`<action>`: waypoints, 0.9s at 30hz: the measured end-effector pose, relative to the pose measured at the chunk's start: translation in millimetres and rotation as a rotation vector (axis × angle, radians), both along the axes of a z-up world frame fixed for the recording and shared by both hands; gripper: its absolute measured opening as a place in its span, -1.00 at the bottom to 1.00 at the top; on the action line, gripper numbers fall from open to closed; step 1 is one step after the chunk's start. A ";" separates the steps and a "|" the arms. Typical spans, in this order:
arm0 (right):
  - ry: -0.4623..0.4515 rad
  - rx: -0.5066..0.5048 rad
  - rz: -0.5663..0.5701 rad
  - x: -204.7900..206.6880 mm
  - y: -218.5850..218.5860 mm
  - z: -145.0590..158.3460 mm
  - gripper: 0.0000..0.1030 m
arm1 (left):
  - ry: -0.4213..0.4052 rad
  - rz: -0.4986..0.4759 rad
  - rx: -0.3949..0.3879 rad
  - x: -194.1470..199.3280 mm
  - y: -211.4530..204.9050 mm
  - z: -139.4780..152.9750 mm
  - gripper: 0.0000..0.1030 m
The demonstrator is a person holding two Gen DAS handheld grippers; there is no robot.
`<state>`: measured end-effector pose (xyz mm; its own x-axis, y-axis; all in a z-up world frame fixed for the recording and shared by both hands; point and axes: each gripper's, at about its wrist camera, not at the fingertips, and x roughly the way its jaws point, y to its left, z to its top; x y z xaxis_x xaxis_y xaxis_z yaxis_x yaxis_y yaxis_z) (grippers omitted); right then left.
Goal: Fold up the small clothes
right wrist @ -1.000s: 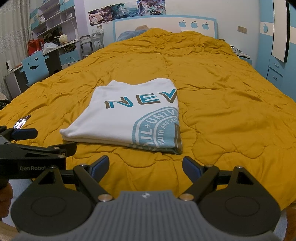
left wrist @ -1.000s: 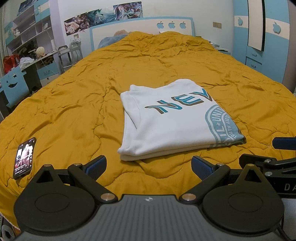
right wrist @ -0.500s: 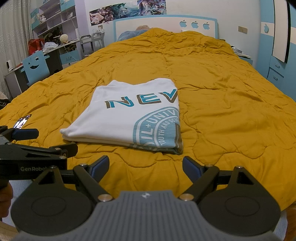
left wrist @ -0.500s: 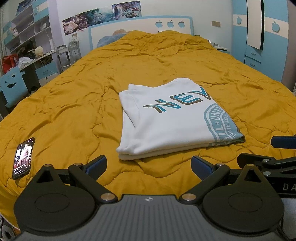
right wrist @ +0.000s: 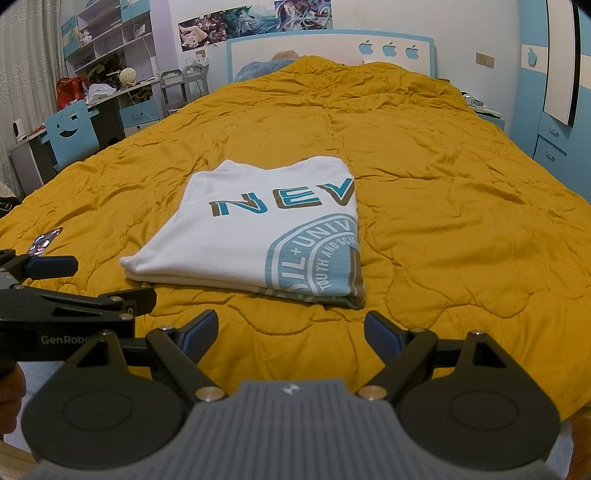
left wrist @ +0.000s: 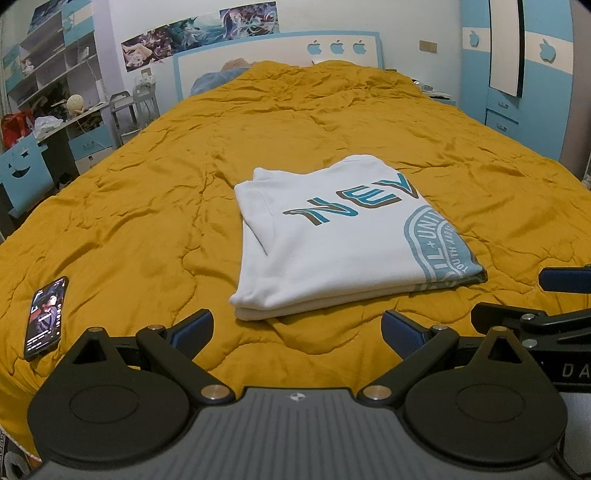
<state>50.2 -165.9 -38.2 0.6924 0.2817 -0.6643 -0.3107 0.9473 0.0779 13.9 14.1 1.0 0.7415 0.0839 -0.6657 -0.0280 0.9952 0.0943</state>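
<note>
T-shirt [left wrist: 343, 240] folded (white) on quilt [left wrist: 147, 206], both grippers agape

A wide bed fills the room, covered by a wrinkled mustard-yellow quilt [left wrist: 295, 140]. Its white headboard [left wrist: 280, 48], edged in blue, carries three blue apple cut-outs. Above it a strip of anime posters [left wrist: 199, 20] runs along the pale wall. To the left stand white-and-blue wall shelves [right wrist: 107, 29] over a cluttered desk [right wrist: 110, 96], with a blue chair [right wrist: 72, 133] whose back has a smiling face cut into it. On the right is a blue-and-white wardrobe [left wrist: 524, 74] with apple shapes. A patterned curtain [right wrist: 22, 74] hangs at far left.
</note>
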 end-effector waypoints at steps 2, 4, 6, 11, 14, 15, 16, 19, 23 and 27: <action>0.000 0.000 0.000 0.0 0.1 -0.1 0.59 | 0.000 0.000 0.000 0.0 -0.1 0.0 1.00; 0.000 0.000 -0.001 0.1 0.2 -0.2 0.59 | 0.000 0.000 0.000 0.0 -0.2 -0.1 1.00; 0.001 0.001 0.000 0.1 -0.2 0.0 0.59 | 0.000 0.000 0.000 0.0 -0.2 0.0 1.00; 0.001 0.000 0.000 0.2 -0.3 -0.1 0.59 | 0.001 0.000 -0.001 0.1 -0.3 0.0 1.00; 0.003 0.001 0.003 1.8 -2.1 -1.2 0.59 | 0.002 0.000 -0.001 0.1 -0.4 -0.2 1.00; 0.003 0.001 0.003 1.8 -2.0 -1.3 0.59 | 0.001 0.000 -0.001 0.1 -0.2 -0.1 1.00; 0.003 0.001 0.003 1.8 -2.0 -1.3 0.59 | 0.002 0.000 -0.001 0.1 -0.3 -0.2 1.00; 0.004 0.001 0.004 2.6 -3.0 -1.5 0.59 | 0.001 -0.001 0.000 -0.1 -0.6 -0.1 1.00; 0.004 0.001 0.005 2.6 -2.9 -1.5 0.59 | 0.002 0.000 -0.001 0.0 -0.9 -0.2 1.00; 0.007 0.000 0.007 4.0 -4.2 -2.9 0.59 | 0.002 0.000 -0.001 0.1 -0.5 -0.2 1.00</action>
<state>54.3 -170.1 -41.1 0.6856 0.2862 -0.6694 -0.3164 0.9452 0.0802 14.0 13.6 0.8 0.7400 0.0836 -0.6674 -0.0281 0.9952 0.0935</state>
